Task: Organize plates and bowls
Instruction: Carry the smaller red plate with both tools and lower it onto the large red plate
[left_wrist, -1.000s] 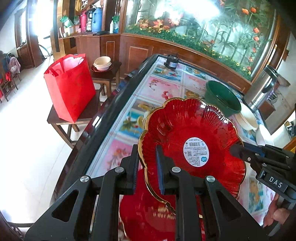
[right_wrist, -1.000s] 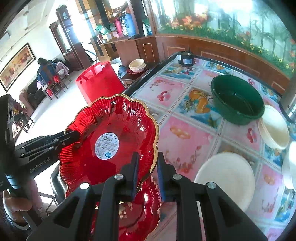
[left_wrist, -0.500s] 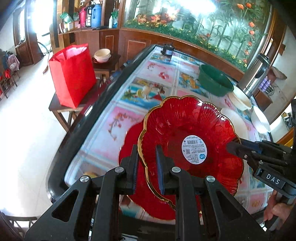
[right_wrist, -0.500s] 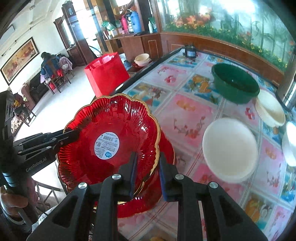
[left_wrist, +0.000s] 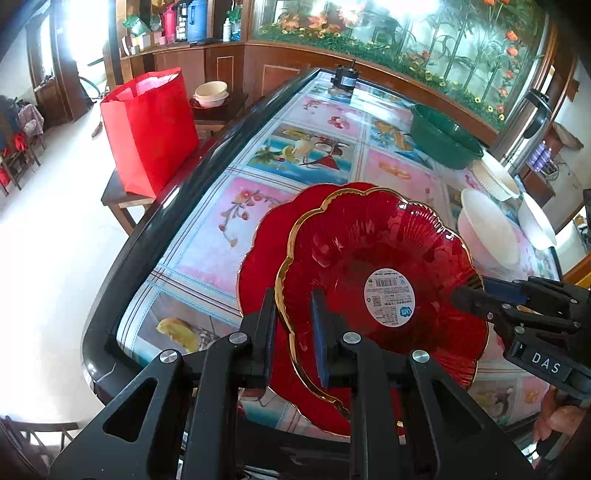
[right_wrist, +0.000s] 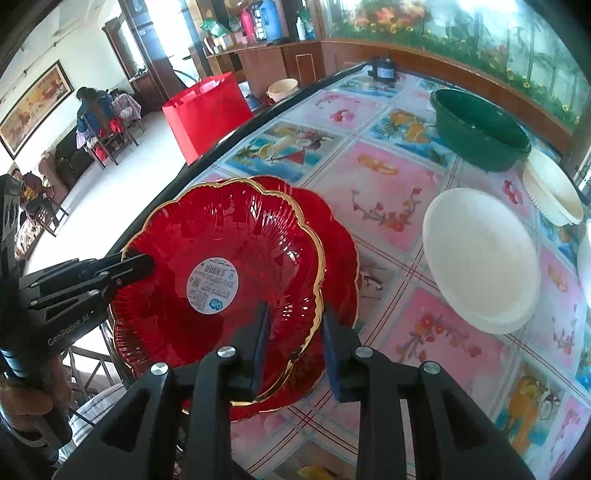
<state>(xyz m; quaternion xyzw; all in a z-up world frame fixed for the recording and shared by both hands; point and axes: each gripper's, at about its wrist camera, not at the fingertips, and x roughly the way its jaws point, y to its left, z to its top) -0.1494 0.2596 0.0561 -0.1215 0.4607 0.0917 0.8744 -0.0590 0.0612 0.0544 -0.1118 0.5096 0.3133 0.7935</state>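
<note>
A red plate (left_wrist: 369, 258) with a scalloped gold rim and a white sticker in its middle is held above the near end of the desk (left_wrist: 317, 155), tilted, over a second red plate (left_wrist: 258, 258) that lies flat on the flowered cloth. The upper plate covers most of the lower one, whose left and far edge shows beyond it.

The left claw (left_wrist: 291, 325) straddles the near left rim of the held plate, one finger outside and one inside the dish. A small gap shows beside the rim, so I cannot tell whether it grips firmly or is only closed loosely about it. The right claw (right_wrist: 293, 339) straddles the opposite rim the same way, its fingers set a little wider than the rim is thick; whether it clamps the plate I cannot tell.

Further along the desk a white bowl (right_wrist: 480, 258) sits to the right of the red plates, apart from them. Beyond it stands a green bowl (right_wrist: 480, 129), with a cream ribbed bowl (right_wrist: 554, 192) just beside that, near the right edge. Off the desk's left side a red bag (left_wrist: 151, 129) stands on a low wooden table.
</note>
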